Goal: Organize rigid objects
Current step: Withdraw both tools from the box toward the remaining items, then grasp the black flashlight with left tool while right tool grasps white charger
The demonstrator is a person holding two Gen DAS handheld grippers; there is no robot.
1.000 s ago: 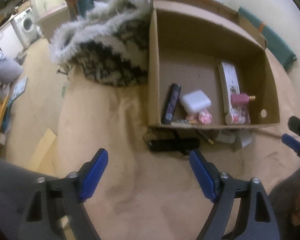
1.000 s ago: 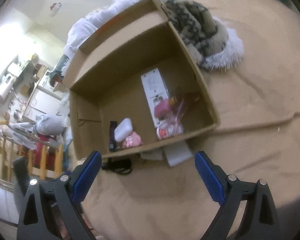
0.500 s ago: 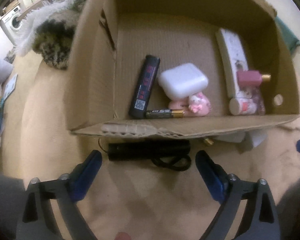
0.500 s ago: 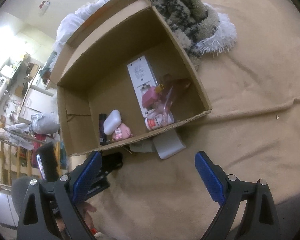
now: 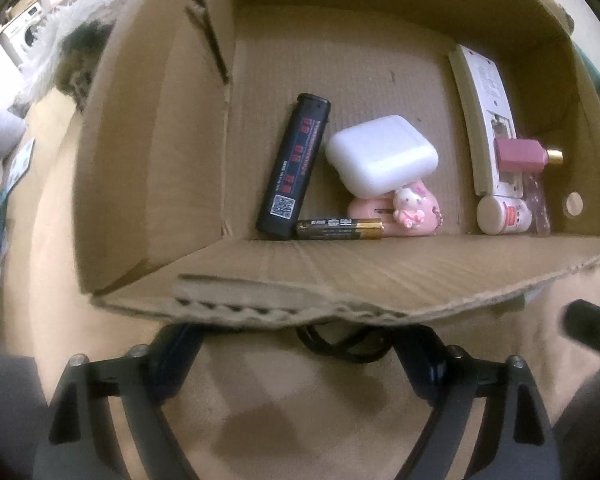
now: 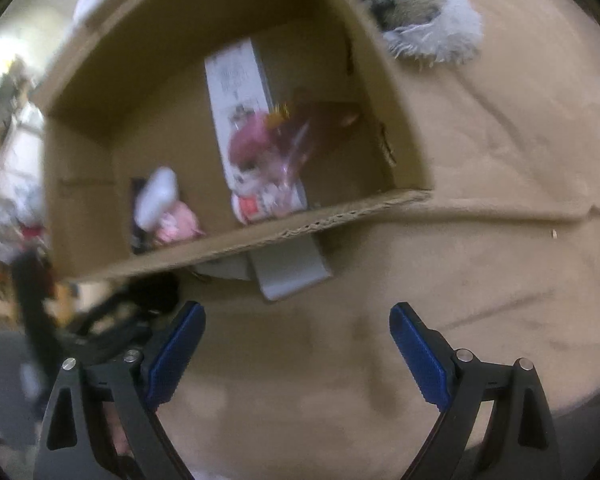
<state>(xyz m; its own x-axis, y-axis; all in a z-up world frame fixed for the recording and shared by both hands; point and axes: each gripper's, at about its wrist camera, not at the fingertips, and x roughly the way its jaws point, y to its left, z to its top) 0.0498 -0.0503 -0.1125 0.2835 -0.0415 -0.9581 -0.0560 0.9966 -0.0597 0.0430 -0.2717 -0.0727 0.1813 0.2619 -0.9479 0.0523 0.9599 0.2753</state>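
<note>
An open cardboard box (image 5: 380, 276) lies on a tan cloth. Inside are a black lighter (image 5: 296, 168), a white case (image 5: 382, 154), a pink toy (image 5: 396, 210), a battery (image 5: 340, 229), a white remote (image 5: 488, 116), a pink bottle (image 5: 520, 156) and a small white jar (image 5: 500, 216). My left gripper (image 5: 296, 340) is open, its tips under the box's near wall, either side of a black object with a cord (image 5: 340, 346) that is mostly hidden. My right gripper (image 6: 296, 344) is open and empty above the cloth, just short of a grey-white flat piece (image 6: 292, 272) by the box (image 6: 340, 212).
A furry black-and-white garment (image 6: 420, 12) lies beyond the box's far right corner. The left gripper's body (image 6: 100, 324) shows at the left of the right wrist view. The tan cloth (image 6: 480, 280) spreads to the right. Room clutter lies off to the left.
My left gripper has moved forward and down to the box's near wall, around the black corded object. My right gripper has moved closer to the box. Both have stayed open.
</note>
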